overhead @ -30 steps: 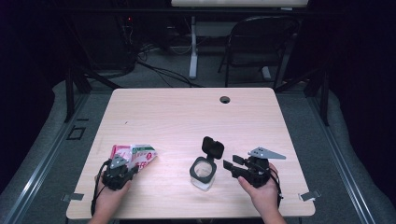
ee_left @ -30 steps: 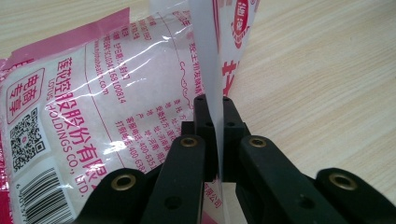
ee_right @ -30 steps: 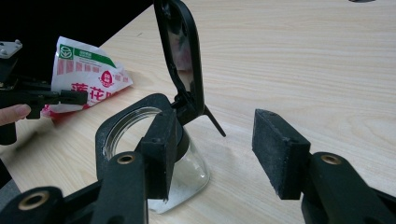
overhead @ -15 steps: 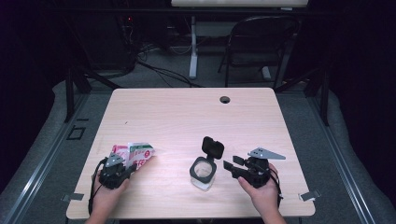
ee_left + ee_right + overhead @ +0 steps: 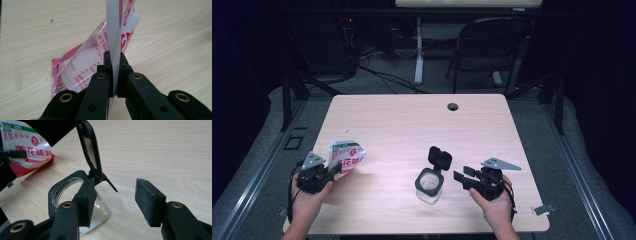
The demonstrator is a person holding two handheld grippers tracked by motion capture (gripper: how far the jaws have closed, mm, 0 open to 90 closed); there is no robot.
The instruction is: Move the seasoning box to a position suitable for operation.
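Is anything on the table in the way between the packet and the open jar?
Nothing visible is. The packet, pinched in the left gripper, has bare table between it and the open jar. The jar's lid stands flipped up at its back.

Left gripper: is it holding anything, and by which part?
Yes. The left gripper is shut on the red-and-white packet, pinching its thin flat edge between the pads.

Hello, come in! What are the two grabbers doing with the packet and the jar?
Left gripper shut on red-and-white plastic packet. Right gripper open beside clear glass jar, black lid flipped up. Nothing in the way.
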